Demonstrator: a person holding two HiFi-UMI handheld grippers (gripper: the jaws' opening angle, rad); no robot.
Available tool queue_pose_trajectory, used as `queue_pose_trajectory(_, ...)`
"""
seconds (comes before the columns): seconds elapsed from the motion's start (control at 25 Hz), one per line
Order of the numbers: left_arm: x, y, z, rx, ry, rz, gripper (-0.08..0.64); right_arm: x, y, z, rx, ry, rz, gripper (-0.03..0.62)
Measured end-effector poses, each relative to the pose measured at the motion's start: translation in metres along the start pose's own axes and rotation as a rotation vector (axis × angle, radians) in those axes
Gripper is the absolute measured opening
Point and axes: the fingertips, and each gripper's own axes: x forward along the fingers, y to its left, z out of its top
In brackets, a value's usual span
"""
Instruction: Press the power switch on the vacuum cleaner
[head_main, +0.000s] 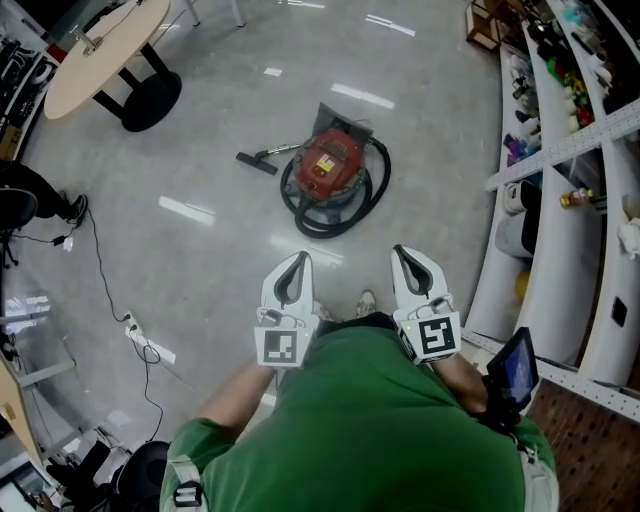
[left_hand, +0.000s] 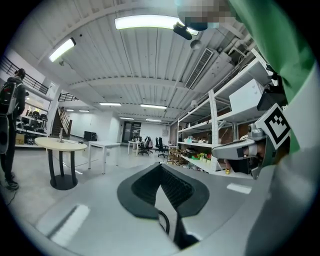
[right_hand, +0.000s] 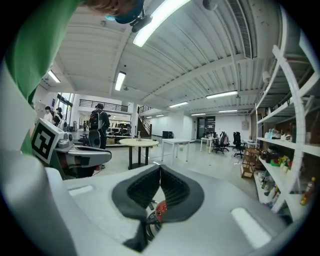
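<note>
Head view: left gripper (head_main: 299, 258) and right gripper (head_main: 401, 250) side by side, just ahead of the person's green shirt (head_main: 370, 420). Both clenched tip to tip, nothing between the jaws. Red vacuum cleaner (head_main: 330, 165) stands on the grey floor (head_main: 200, 150) ahead, well apart from both. Black hose (head_main: 335, 228) is coiled around it.
</note>
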Motion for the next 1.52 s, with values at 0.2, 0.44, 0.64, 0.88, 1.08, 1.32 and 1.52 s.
queue_pose_trajectory(0.2, 0.005, -0.018, 0.000, 0.020, 0.000, 0.021, 0.005, -0.010, -0.008, -0.007, 0.021, -0.017, 0.023, 0.005)
queue_pose_trajectory(0.44, 0.007, -0.041, -0.003, 0.023, 0.028, 0.028, 0.003, -0.029, -0.013, -0.017, 0.038, -0.013, 0.051, 0.005)
queue_pose_trajectory(0.64, 0.010, -0.061, -0.005, 0.037, 0.037, 0.001, 0.005, -0.039, -0.025, -0.019, 0.059, -0.018, 0.043, 0.005)
queue_pose_trajectory(0.88, 0.014, -0.072, -0.003, 0.045, 0.034, -0.020, 0.005, -0.042, -0.028, -0.019, 0.067, -0.021, 0.054, 0.005)
queue_pose_trajectory(1.08, 0.012, -0.073, -0.002, 0.053, 0.036, -0.018, 0.005, -0.042, -0.026, -0.019, 0.070, -0.026, 0.066, 0.003)
queue_pose_trajectory(1.32, 0.006, -0.064, -0.001, 0.044, 0.033, 0.004, 0.005, -0.037, -0.016, -0.015, 0.065, -0.029, 0.087, 0.003)
queue_pose_trajectory(1.52, -0.004, -0.055, -0.003, 0.030, 0.030, 0.028, 0.005, -0.033, -0.005, -0.014, 0.042, -0.042, 0.111, 0.004)
